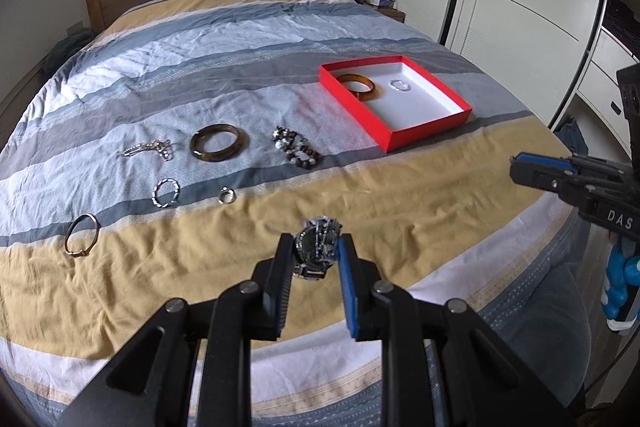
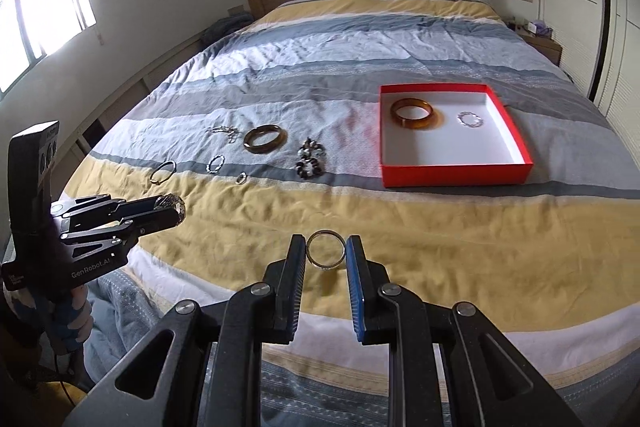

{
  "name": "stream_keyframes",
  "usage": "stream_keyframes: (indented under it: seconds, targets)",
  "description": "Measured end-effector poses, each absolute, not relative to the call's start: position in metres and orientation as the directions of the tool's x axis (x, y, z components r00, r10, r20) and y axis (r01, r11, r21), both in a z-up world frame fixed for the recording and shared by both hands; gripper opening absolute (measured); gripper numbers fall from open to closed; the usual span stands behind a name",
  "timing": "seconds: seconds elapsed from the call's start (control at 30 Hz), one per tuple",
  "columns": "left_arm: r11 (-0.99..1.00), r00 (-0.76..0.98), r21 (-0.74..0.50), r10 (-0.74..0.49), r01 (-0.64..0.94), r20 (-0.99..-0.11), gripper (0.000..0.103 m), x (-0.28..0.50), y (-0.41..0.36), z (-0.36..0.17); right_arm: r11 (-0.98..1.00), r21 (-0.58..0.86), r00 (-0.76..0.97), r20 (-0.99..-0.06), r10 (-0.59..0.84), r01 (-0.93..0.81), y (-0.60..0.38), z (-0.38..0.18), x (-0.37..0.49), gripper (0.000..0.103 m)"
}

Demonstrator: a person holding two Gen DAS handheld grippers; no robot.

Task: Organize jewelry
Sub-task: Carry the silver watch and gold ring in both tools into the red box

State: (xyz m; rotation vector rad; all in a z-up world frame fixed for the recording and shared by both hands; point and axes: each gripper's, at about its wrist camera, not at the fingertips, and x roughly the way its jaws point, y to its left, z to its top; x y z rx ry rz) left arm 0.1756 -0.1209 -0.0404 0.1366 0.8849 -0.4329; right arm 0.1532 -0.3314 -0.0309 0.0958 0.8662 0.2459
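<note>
Bed (image 1: pixel 248 39) with striped duvet holds everything. Red box (image 2: pixel 456 174) sits on it, amber bangle (image 2: pixel 413 113) and a clear bead bracelet (image 2: pixel 470 119) inside. Loose on the duvet, left of the box: brown bangle (image 1: pixel 217 142), dark bead bracelets (image 1: pixel 296 148), thin bangle (image 1: pixel 82 235), small ring (image 1: pixel 227 195).

Writing: "GenRobot.AI" on left gripper (image 2: pixel 176 209) body, "DAS" on the right gripper's.

Left gripper narrowly open, clamped on a metal watch (image 1: pixel 318 246) between the fingertips. Right gripper (image 2: pixel 326 251) likewise, pinching a thin metal ring (image 2: pixel 320 264) edge-to-edge, above the yellow stripe.
</note>
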Motion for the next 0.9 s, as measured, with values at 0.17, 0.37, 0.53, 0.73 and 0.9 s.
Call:
stream_keyframes:
  seconds: [0.17,0.37,0.53,0.73,0.9]
  targets:
    - [0.882,0.526,-0.050,-0.324,0.469,-0.786,0.020,0.209,-0.161,-0.046,0.977,0.166,0.634,-0.744,0.211,-0.131,-0.374,-0.030,0.186,0.020]
    - [0.843,0.509,-0.052,-0.370,0.535,-0.777,0.020,0.264,-0.219,-0.042,0.983,0.142,0.638,-0.748,0.182,-0.113,-0.416,-0.037,0.249,0.020]
    - [0.809,0.496,-0.060,-0.415,0.584,-0.763,0.020,0.308,-0.270,-0.039,0.985,0.135,0.621,-0.765,0.172,-0.106,-0.442,-0.056,0.301,0.020]
    - [0.798,0.454,-0.063,-0.403,0.599,-0.795,0.020,0.350,-0.315,-0.068,0.985,0.115,0.559,-0.812,0.168,-0.128,-0.463,-0.088,0.344,0.020]
    - [0.807,0.420,-0.054,-0.361,0.588,-0.833,0.020,0.370,-0.335,-0.100,0.985,0.085,0.505,-0.850,0.151,-0.152,-0.471,-0.112,0.364,0.020]
